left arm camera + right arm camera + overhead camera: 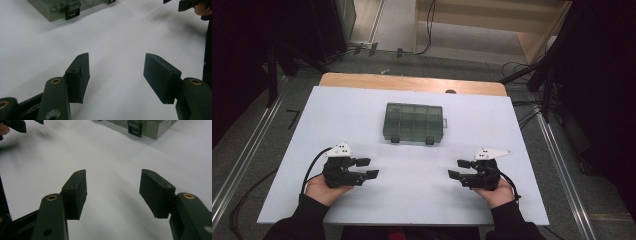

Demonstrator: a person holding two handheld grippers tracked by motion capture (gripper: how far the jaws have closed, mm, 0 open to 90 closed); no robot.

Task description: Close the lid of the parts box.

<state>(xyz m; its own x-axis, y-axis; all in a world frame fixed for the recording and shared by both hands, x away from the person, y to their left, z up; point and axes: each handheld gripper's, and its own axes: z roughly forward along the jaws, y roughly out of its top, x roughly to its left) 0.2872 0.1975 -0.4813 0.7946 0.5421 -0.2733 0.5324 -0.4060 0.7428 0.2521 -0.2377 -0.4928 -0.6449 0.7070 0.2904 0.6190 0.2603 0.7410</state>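
Note:
A grey translucent compartment box (413,122) lies shut on the white table (402,200), with two black latches on its near side. My left gripper (367,168) rests near the table's front left, pointing right, jaws apart with nothing between them. My right gripper (459,168) sits at the front right, pointing left, also open and empty. In the left gripper view the box (60,10) is at the upper left beyond my left gripper (116,72). The right gripper view has the box (140,126) at the upper right, past my right gripper (113,191).
The table's wooden far edge (412,82) shows behind the white surface. Dark stands and cables (522,70) ring the table on the floor. The other gripper's jaw tips (186,3) appear at the top right of the left gripper view.

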